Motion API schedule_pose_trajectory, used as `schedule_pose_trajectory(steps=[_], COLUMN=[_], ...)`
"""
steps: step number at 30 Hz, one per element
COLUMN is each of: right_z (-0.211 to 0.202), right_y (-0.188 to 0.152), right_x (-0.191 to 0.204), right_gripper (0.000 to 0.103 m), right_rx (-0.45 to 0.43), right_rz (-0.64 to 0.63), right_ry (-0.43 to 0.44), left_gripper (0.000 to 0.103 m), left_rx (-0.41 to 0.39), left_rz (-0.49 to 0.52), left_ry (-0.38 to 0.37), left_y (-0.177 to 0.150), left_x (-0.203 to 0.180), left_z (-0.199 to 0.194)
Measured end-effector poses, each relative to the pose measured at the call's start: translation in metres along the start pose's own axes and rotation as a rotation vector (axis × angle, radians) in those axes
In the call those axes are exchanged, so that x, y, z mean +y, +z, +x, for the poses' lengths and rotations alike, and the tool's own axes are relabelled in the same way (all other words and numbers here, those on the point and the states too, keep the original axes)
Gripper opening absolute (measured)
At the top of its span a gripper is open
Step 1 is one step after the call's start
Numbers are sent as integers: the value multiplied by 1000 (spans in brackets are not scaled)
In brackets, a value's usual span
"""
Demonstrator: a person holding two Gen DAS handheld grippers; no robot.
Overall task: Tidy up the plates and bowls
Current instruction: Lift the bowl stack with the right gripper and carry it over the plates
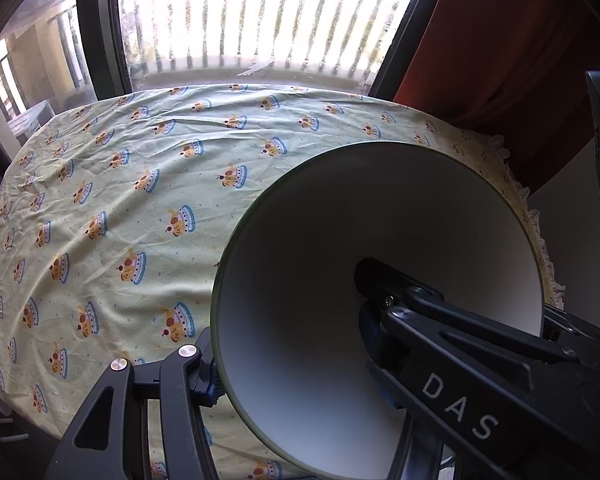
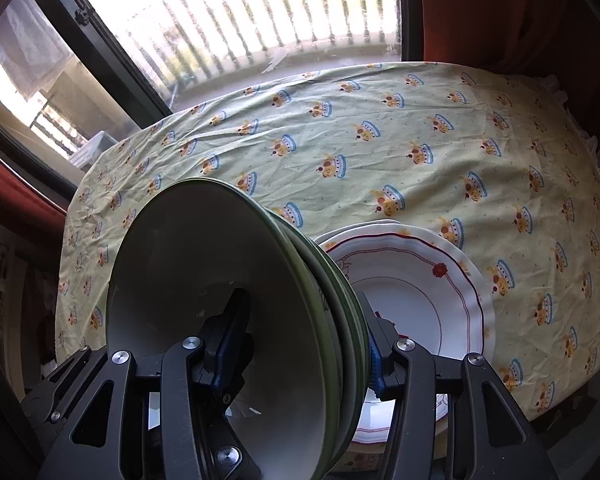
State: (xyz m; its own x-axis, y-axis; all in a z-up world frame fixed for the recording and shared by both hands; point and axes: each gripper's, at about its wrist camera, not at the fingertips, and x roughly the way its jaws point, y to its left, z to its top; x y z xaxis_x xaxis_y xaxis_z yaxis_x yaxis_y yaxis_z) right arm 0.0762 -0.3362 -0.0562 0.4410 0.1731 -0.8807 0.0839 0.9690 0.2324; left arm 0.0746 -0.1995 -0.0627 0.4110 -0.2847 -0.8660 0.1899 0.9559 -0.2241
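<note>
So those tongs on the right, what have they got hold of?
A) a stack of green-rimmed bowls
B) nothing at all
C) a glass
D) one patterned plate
A: the right tongs clamp the wall of a stack of green-rimmed bowls, one finger inside and one outside, while the patterned plates lie on the tablecloth behind.

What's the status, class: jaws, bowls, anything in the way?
Both grippers gripping the green-rimmed bowls by opposite rims, jaws clamped. Stack tilted above the tablecloth. Red-trimmed plates sit just beyond; nothing else close.
</note>
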Motion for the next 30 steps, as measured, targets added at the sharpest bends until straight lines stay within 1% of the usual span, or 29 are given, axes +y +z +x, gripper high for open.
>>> schedule_pose_trajectory(steps=[9, 16, 20, 27, 30], right_z=[1, 10, 17, 34, 37], right_y=[-5, -11, -12, -5, -1], right_x=[-39, -59, -65, -68, -68], right_gripper=[54, 54, 54, 54, 54], right_rx=[18, 53, 78, 120, 122], right_rz=[-16, -24, -33, -50, -61], right_ry=[-10, -35, -43, -38, -33], left_gripper=[58, 58, 58, 58, 58], left_rx=[21, 70, 90, 129, 126], left_rz=[-32, -58, -77, -105, -105], left_ry=[-11, -25, -25, -9, -14], left_y=[-10, -18, -19, -14, -10], left_x=[-30, -42, -46, -43, -43], left_z=[16, 34, 43, 59, 62])
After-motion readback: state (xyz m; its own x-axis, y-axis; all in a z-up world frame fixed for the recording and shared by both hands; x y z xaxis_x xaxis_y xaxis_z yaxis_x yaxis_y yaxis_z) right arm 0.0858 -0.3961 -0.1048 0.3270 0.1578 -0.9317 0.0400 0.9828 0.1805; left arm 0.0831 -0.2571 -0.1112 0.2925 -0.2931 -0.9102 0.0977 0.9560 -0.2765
